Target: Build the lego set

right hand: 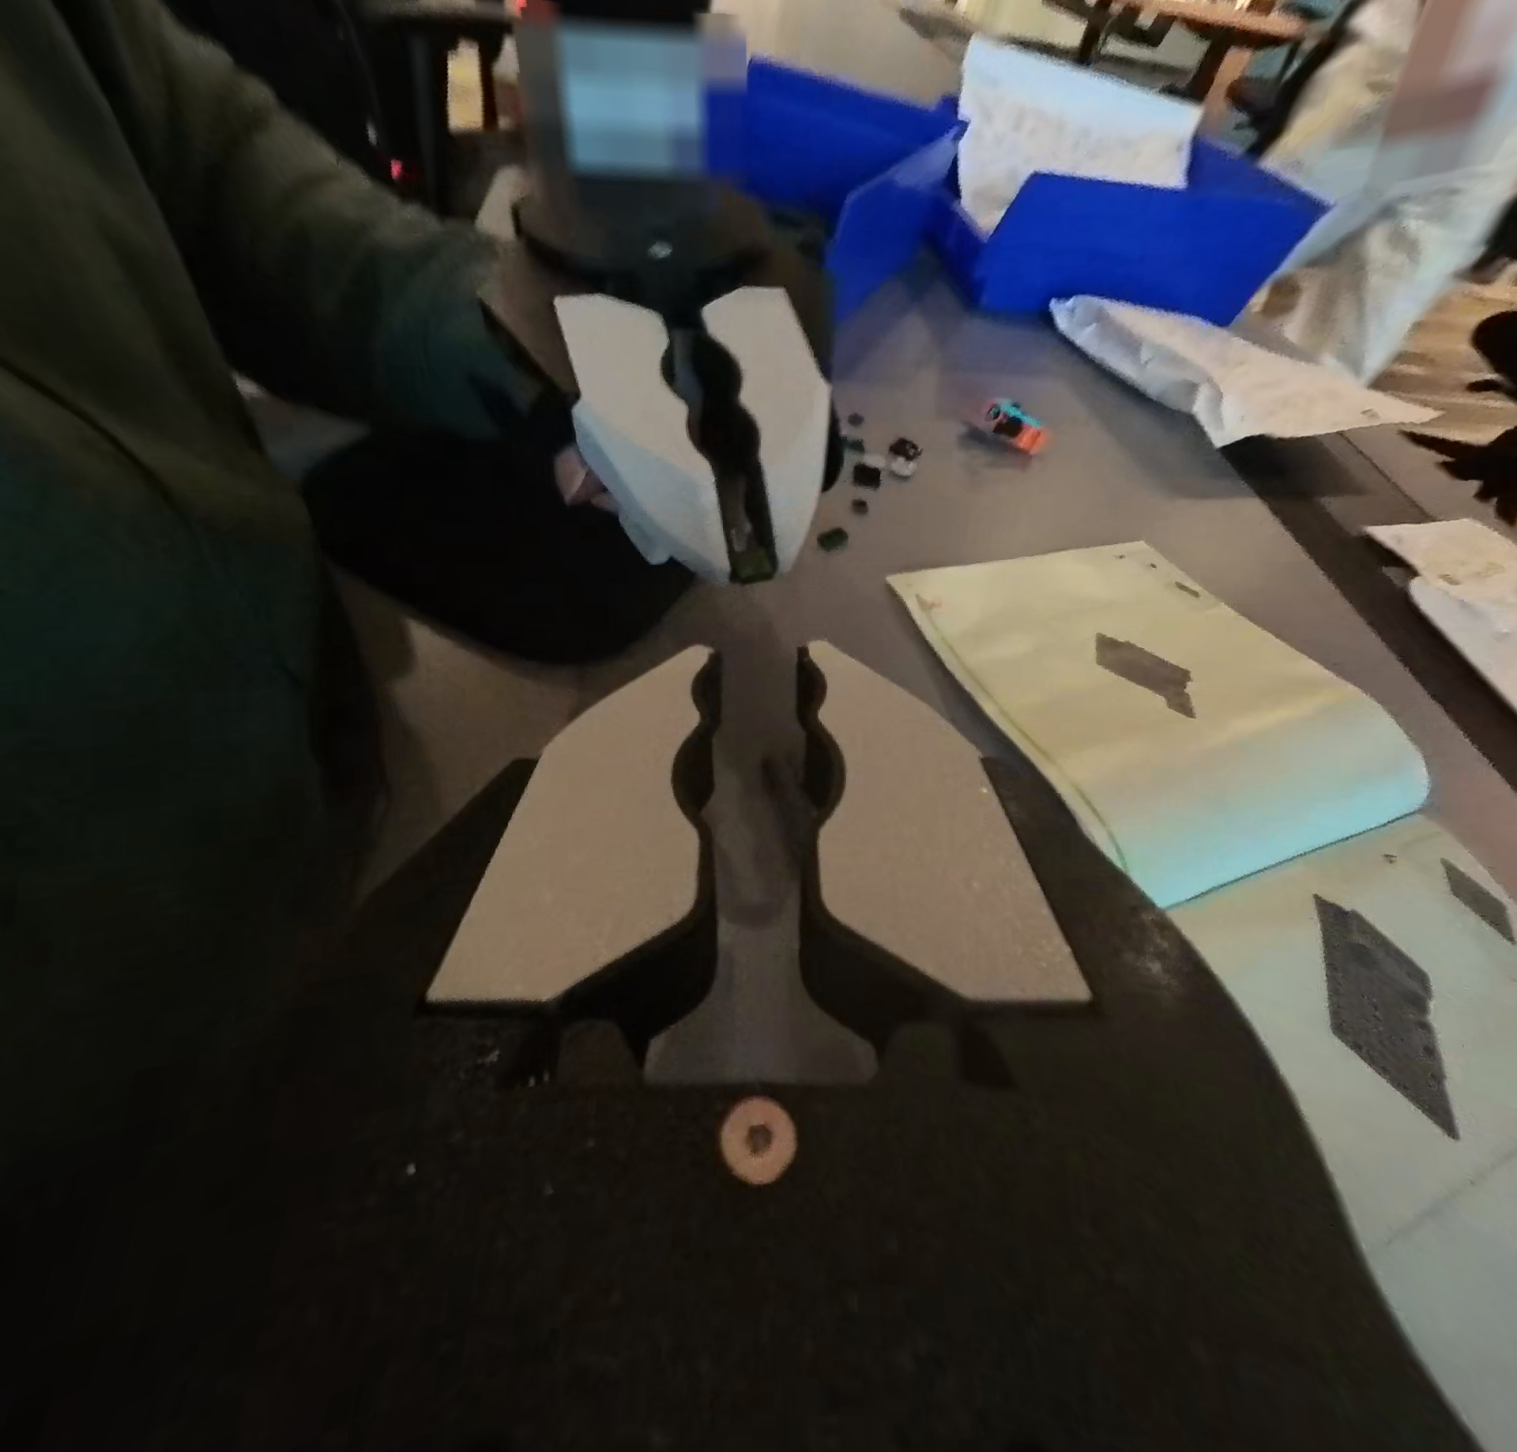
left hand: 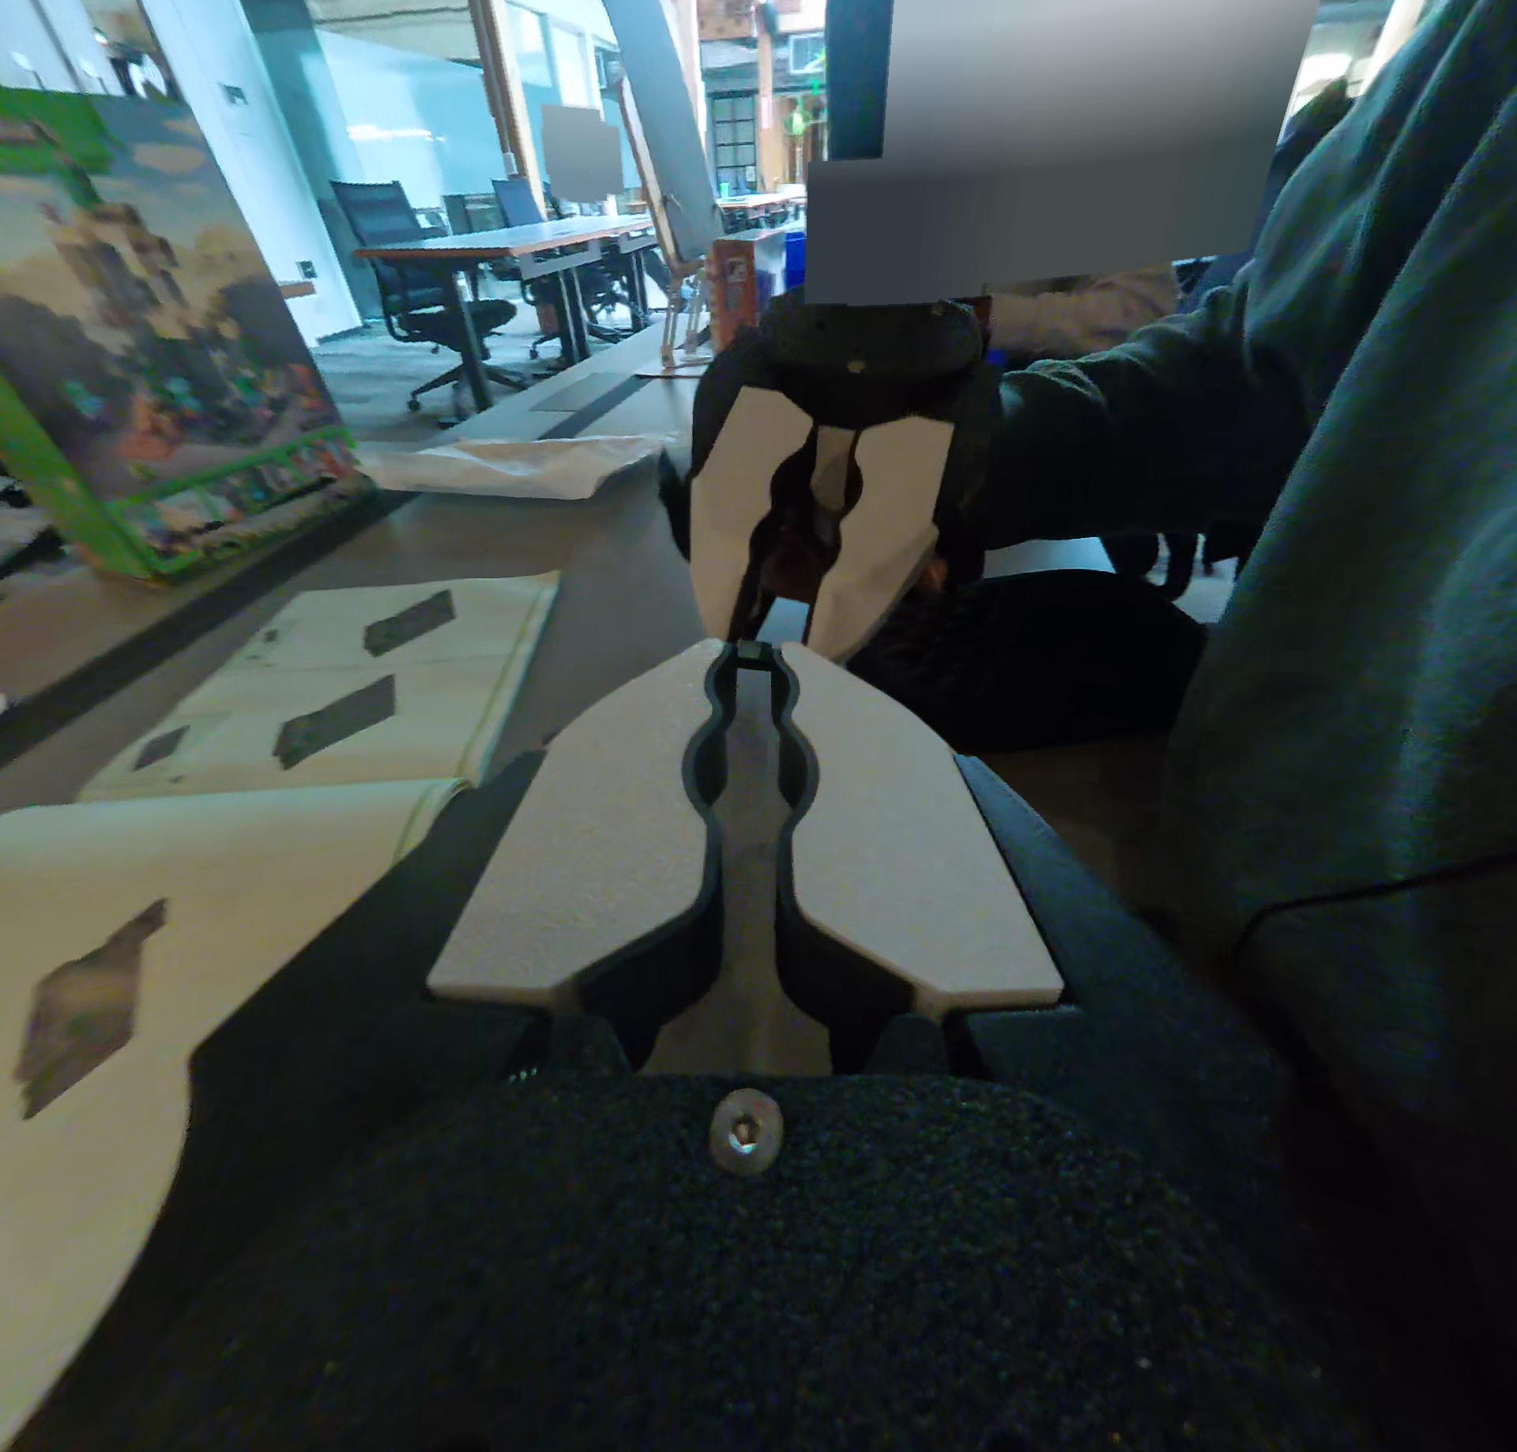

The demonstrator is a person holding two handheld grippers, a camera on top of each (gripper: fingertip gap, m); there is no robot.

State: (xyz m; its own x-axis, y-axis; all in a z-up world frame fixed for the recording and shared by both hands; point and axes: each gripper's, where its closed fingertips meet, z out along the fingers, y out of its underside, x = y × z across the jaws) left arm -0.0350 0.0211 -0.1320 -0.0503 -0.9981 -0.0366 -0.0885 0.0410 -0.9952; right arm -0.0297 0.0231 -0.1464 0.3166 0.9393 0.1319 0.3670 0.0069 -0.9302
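Observation:
In the left wrist view my left gripper [left hand: 753, 657] is shut on a small dark green lego piece [left hand: 753, 651] pinched at its fingertips, held above the grey table. My right gripper [left hand: 776, 629] faces it tip to tip, very close. In the right wrist view my right gripper [right hand: 758, 657] is slightly open with nothing between its fingers. The left gripper [right hand: 749, 567] hangs just beyond it with the green piece [right hand: 751, 565] at its tip. Several small dark loose pieces [right hand: 870, 473] and a small orange and teal assembly [right hand: 1014, 428] lie on the table behind.
An open instruction booklet [left hand: 328, 674] [right hand: 1149, 715] lies flat beside the grippers. A green lego box [left hand: 148, 346] stands at far left. Blue bins [right hand: 1067, 214] and a white paper bag [right hand: 1215, 378] sit at the back. A person's dark green sleeve [left hand: 1354, 510] fills one side. My two grippers' fingertips are within a few centimetres of each other.

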